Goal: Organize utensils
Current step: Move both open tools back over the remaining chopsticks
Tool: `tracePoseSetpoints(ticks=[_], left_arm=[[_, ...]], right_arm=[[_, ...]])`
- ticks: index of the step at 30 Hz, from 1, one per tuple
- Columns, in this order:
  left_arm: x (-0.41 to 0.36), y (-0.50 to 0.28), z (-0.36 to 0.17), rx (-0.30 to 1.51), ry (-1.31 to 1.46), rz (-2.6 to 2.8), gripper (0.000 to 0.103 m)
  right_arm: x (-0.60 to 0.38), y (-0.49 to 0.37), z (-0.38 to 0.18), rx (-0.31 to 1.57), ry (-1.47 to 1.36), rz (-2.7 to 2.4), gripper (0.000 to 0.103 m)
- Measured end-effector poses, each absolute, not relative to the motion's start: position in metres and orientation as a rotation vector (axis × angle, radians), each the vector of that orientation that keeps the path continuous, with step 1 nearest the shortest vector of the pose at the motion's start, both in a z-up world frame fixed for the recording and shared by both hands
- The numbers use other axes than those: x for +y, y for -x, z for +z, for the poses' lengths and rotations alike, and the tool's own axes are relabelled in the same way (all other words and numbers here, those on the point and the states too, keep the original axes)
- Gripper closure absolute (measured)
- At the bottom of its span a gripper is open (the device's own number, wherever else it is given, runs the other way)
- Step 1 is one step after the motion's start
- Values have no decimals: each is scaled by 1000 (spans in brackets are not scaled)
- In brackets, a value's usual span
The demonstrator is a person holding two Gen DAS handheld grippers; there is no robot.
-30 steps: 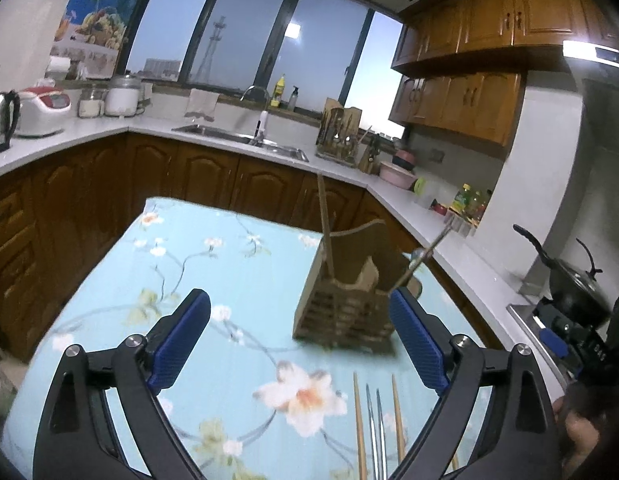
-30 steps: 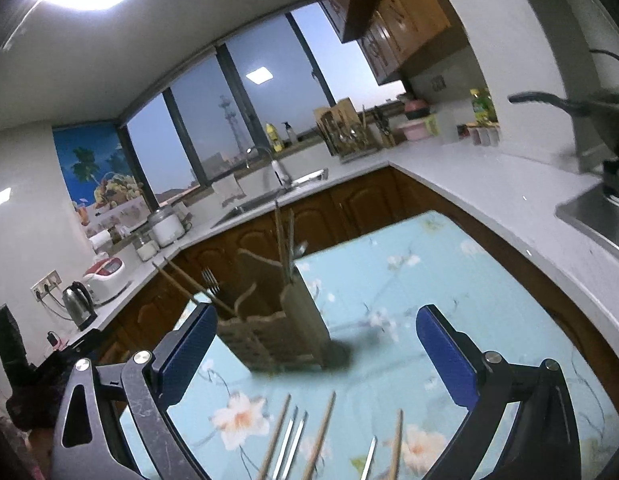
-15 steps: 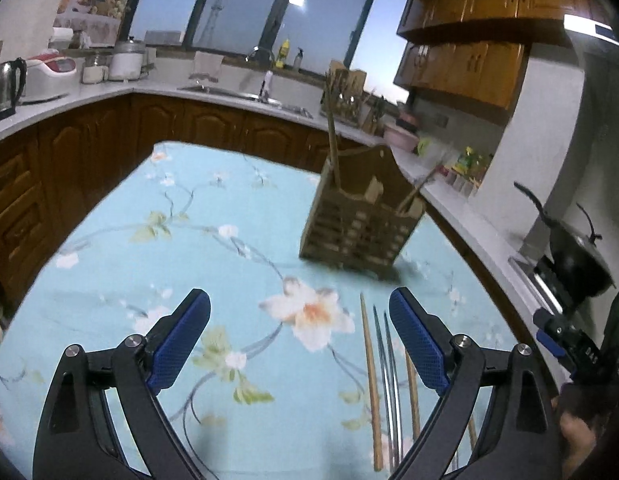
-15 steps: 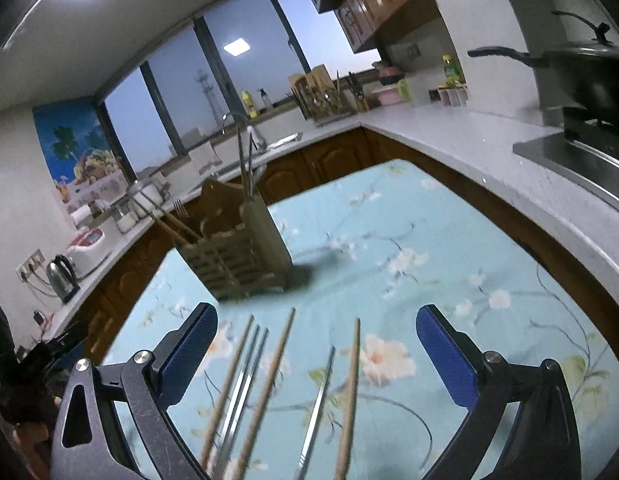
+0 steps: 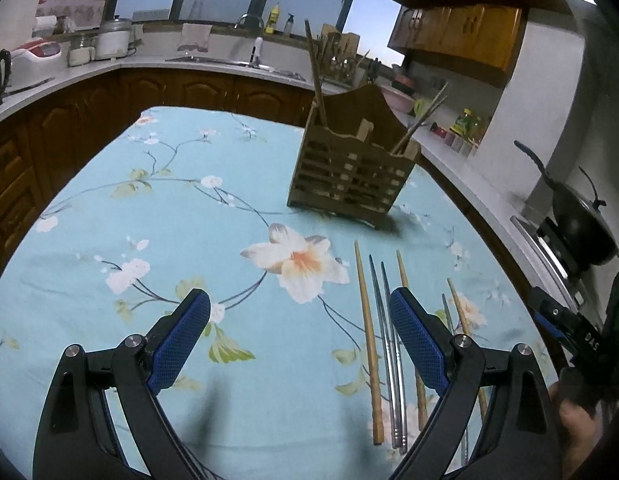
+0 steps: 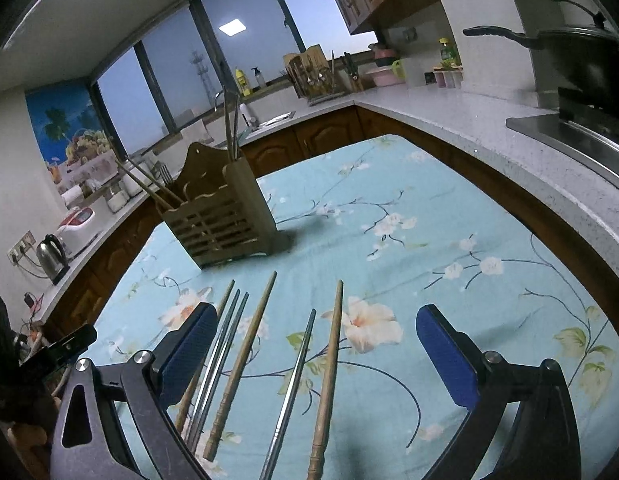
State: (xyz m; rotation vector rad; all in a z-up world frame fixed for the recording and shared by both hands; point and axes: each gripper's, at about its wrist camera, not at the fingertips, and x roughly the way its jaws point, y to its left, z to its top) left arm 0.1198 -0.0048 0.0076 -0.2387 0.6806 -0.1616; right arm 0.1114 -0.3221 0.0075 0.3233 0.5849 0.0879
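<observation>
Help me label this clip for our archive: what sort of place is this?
A home kitchen, most likely. A sink sits under the windows, a wok stands on the stove at the right, and a kettle is on the counter. The work goes on at a table under a floral cloth.

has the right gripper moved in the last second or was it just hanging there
Yes. The right gripper has tipped down and dropped toward the chopsticks: the wooden holder and counter climbed up the right wrist view, and more chopstick length now shows.

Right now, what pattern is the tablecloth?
The tablecloth is light blue with white-and-peach blossoms on thin branches; the left wrist view shows it best.
</observation>
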Motion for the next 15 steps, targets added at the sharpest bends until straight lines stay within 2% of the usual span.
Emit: tracePoseSetpoints(ticks=[13,15], left_arm=[[-17,-137,-7,744,220,-187,10],[-18,-142,-7,755,214,-194,10]], right_arm=[[-314,-125,-5,636,-277,94,4],[-313,-129,-6,645,-270,94,7]])
